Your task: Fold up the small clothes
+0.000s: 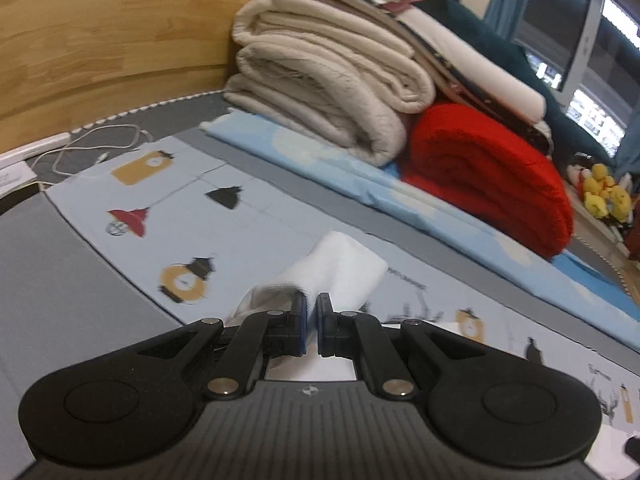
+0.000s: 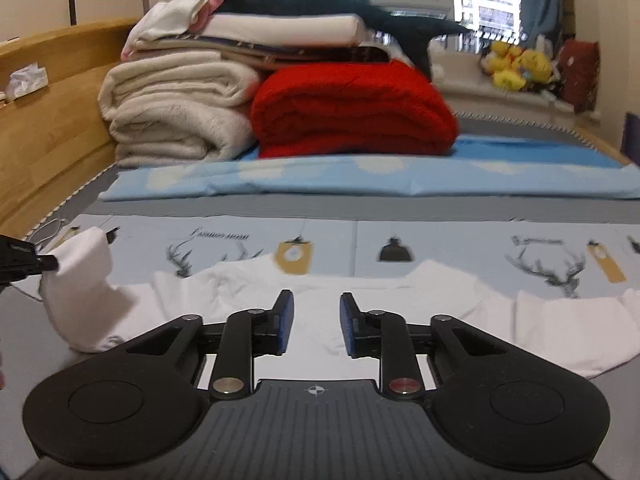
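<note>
A small white garment (image 2: pixel 320 292) lies spread flat on the patterned bedsheet (image 2: pixel 360 240). Its left sleeve (image 2: pixel 80 272) is lifted off the bed. My left gripper (image 1: pixel 312 316) is shut on that sleeve (image 1: pixel 340 268), and its tip shows at the left edge of the right wrist view (image 2: pixel 48 262). My right gripper (image 2: pixel 316 320) is open and empty, low over the middle of the garment. The garment's right sleeve (image 2: pixel 560 320) lies flat.
A stack of folded cream blankets (image 2: pixel 176 112) and a red blanket (image 2: pixel 352 108) stands on a blue sheet (image 2: pixel 360 180) at the far side. A wooden bed frame (image 2: pixel 48 120) runs along the left. A white cable (image 1: pixel 96 144) lies by it. Yellow plush toys (image 2: pixel 520 64) sit by the window.
</note>
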Demonstrator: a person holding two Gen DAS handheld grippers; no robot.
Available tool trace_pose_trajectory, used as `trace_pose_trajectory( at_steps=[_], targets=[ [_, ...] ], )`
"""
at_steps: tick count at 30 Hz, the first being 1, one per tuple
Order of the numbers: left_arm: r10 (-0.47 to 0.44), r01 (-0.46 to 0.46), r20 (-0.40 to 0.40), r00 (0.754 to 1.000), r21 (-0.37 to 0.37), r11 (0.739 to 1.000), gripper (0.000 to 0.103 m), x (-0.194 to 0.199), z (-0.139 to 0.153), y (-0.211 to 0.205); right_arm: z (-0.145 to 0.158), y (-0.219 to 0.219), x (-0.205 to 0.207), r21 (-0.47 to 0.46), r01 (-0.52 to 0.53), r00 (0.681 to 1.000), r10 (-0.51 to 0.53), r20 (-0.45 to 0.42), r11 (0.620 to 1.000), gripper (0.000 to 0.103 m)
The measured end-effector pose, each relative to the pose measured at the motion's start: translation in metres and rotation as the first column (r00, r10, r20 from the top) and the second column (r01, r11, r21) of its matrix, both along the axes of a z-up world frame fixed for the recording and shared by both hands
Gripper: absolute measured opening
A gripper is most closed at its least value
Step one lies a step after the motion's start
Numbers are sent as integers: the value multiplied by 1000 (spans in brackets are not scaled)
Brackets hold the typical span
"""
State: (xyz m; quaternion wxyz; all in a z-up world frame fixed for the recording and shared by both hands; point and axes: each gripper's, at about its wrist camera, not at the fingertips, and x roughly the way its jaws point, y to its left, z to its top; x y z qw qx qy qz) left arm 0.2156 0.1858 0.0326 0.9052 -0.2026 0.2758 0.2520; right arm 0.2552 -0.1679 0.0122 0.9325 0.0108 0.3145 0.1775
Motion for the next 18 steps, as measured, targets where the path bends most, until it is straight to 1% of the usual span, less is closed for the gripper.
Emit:
trace_pose_trajectory(
  at_steps=[1,3,4,6,8,9,10,11,12,13,14,15,16,17,18],
  targets=[
    [-8,8,9,1000,-4,1000,5,1,0,-7,-4,-5,1,-13,34,999,-34,-16,999,20],
    [-34,35,27,999,-21,999,5,7,-2,-18,-12,-17,7,18,97,992,-95,-78,995,20],
    [-54,54,28,998,-21,998,5,12,-2,-25,-17,-22,10,42,114,987,-108,-116,993,20],
    [-109,110,28,994,-39,993,5,26,-7,-43,-25,-25,16,55,122,984,-113,-140,991,20],
    [-172,175,39,984,-75,982,5,39,-11,-58,-34,-25,24,19,128,979,-123,-160,992,20],
    [-211,215,48,976,-101,971,5,46,-14,-67,-36,-27,29,19,133,977,-128,-171,991,20],
    [-253,259,61,965,-144,955,5,53,-17,-78,-38,-29,33,26,137,974,-130,-183,990,20],
    [-297,306,76,952,-192,932,5,59,-21,-85,-39,-32,37,30,142,972,-134,-194,989,20],
    [-385,396,96,918,-271,877,6,70,-27,-96,-41,-34,41,30,151,969,-142,-203,988,20],
    [-457,466,109,882,-334,819,9,78,-34,-102,-42,-35,47,29,162,966,-153,-208,986,20],
    [-527,528,121,841,-397,751,13,86,-40,-110,-43,-37,52,30,172,963,-161,-214,985,20],
    [-564,558,124,817,-419,716,18,91,-43,-115,-45,-39,57,32,184,959,-172,-223,982,20],
    [-559,553,114,822,-395,733,25,92,-43,-115,-47,-42,61,34,196,955,-183,-234,980,20],
    [-538,533,98,837,-367,763,29,94,-41,-111,-49,-43,66,39,212,948,-196,-249,976,20],
    [-506,502,86,858,-349,792,30,95,-41,-102,-52,-45,71,45,226,942,-206,-264,973,21]
  ],
)
